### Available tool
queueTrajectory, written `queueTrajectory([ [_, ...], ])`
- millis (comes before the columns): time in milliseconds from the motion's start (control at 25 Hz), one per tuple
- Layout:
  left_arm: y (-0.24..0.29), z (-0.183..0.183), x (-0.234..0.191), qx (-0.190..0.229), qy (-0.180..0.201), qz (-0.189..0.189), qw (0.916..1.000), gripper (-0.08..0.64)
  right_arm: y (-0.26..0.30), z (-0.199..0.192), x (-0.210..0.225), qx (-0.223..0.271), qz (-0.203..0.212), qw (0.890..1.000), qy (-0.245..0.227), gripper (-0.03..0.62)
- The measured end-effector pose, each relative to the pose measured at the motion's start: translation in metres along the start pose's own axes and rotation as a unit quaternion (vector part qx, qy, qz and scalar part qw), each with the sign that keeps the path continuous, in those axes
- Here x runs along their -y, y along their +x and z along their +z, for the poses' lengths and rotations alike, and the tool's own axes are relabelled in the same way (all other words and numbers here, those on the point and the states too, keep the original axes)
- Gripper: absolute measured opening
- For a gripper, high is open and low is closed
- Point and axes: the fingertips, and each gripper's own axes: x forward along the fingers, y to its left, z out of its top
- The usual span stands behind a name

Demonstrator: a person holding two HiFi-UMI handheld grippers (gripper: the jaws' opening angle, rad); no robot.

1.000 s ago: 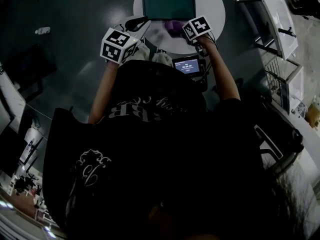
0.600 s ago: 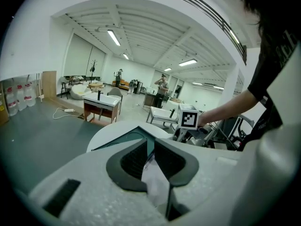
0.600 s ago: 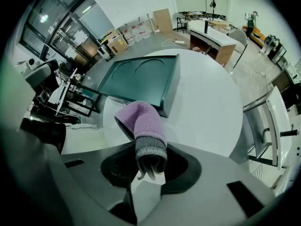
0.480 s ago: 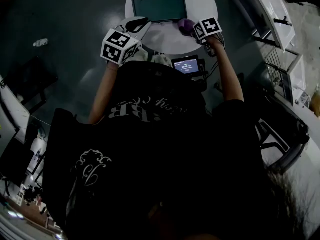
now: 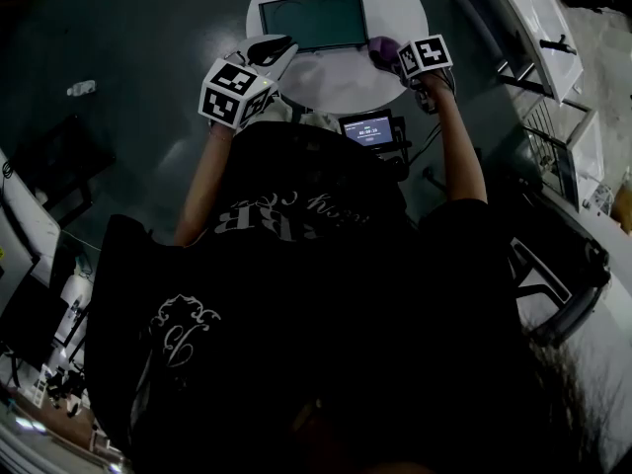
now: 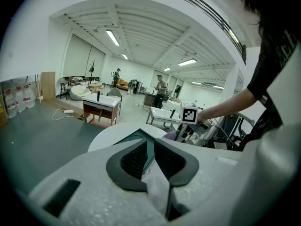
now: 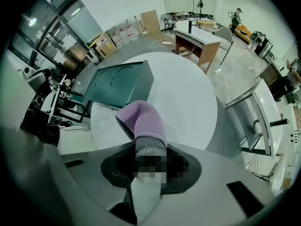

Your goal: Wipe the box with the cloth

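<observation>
A dark green flat box (image 5: pixel 312 21) lies on the far half of the round white table (image 5: pixel 336 77). My right gripper (image 5: pixel 400 55) hangs over the table's right side, just off the box's right end, shut on a purple cloth (image 5: pixel 383 47). In the right gripper view the cloth (image 7: pixel 141 121) sticks out of the gripper (image 7: pixel 149 157), with the box (image 7: pixel 117 84) ahead and to the left. My left gripper (image 5: pixel 272 49) hovers at the table's left edge near the box's front left corner. In its own view the left gripper (image 6: pixel 148 142) has its jaws close together with nothing between them.
A small lit screen (image 5: pixel 367 128) sits just below the table's near edge, against the person's body. White metal-framed furniture (image 5: pixel 538 28) stands to the right. A wooden-legged desk (image 6: pixel 101 105) and people stand farther off in the hall.
My right gripper has carried the purple cloth to the right, from in front of the box's right part to past its right end. The left gripper has stayed put.
</observation>
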Motion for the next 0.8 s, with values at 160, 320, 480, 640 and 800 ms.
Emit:
queueTrajectory([
  [160, 0.000, 0.002, -0.003, 0.002, -0.004, 0.006, 1.0000, 0.057, 0.000, 0.011, 0.000, -0.005, -0.003, 1.000, -0.019, 0.101],
  [320, -0.002, 0.001, -0.011, 0.004, -0.012, 0.018, 0.9998, 0.057, 0.004, 0.023, 0.005, -0.015, -0.013, 0.999, -0.034, 0.101],
  [480, -0.008, 0.001, -0.021, 0.008, -0.022, 0.030, 0.9993, 0.057, 0.004, 0.038, 0.010, -0.022, -0.019, 0.999, -0.046, 0.101],
  [640, -0.017, -0.002, -0.033, 0.010, -0.033, 0.044, 0.9985, 0.057, 0.004, 0.060, 0.011, -0.026, -0.027, 0.998, -0.056, 0.101],
  [800, -0.021, -0.003, -0.045, 0.013, -0.044, 0.057, 0.9973, 0.057, 0.004, 0.084, 0.019, -0.030, -0.036, 0.997, -0.069, 0.101],
])
